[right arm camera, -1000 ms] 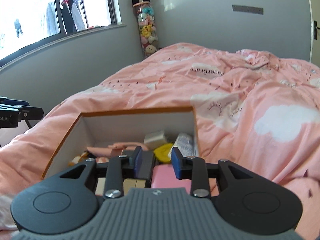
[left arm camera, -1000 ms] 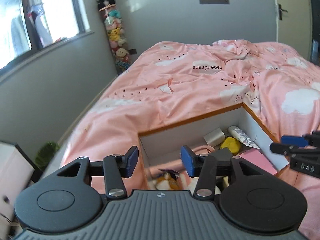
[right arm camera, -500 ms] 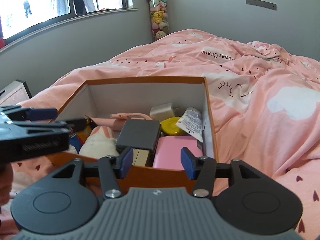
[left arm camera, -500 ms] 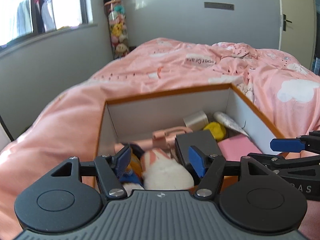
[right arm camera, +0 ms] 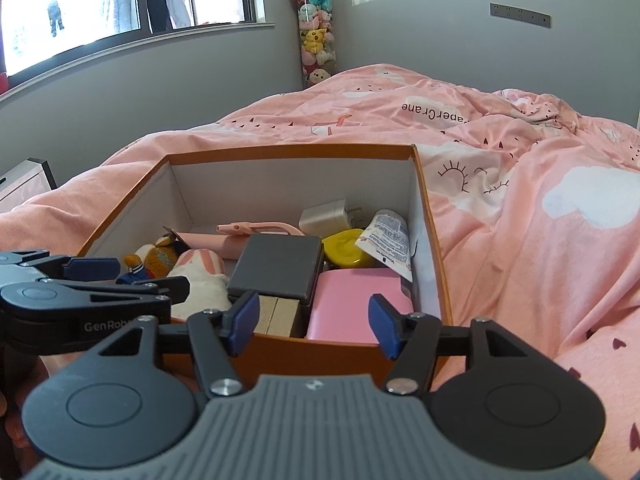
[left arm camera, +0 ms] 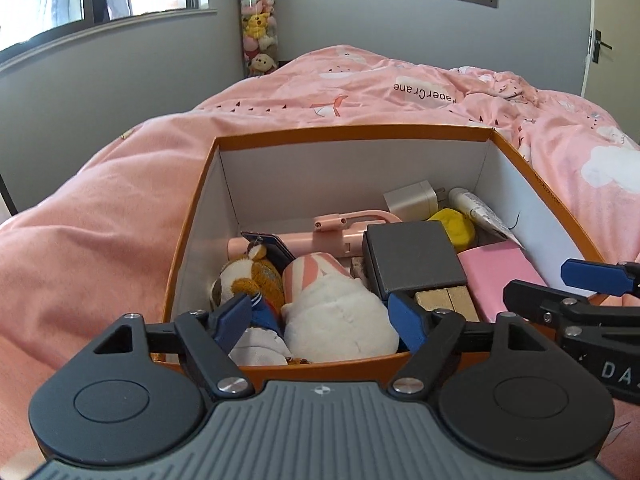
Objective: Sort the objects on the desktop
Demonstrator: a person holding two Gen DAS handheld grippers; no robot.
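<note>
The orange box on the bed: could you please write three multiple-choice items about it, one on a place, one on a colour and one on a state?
1. Where in the orange box does the white charger lie?
A. against the far wall
B. at the near rim
C. outside, on the bedding

2. What colour is the round lid beside the dark grey box?
A. green
B. yellow
C. red

3. What is between the pads of the left gripper?
A. the grey box, clamped
B. a book, clamped
C. nothing gripped; the jaws are opening

Answers:
1 A, since the charger sits against the white far wall.
2 B, since the lid is plainly yellow.
3 C, since its pads stand apart over the white plush toy, pressing on nothing.
</note>
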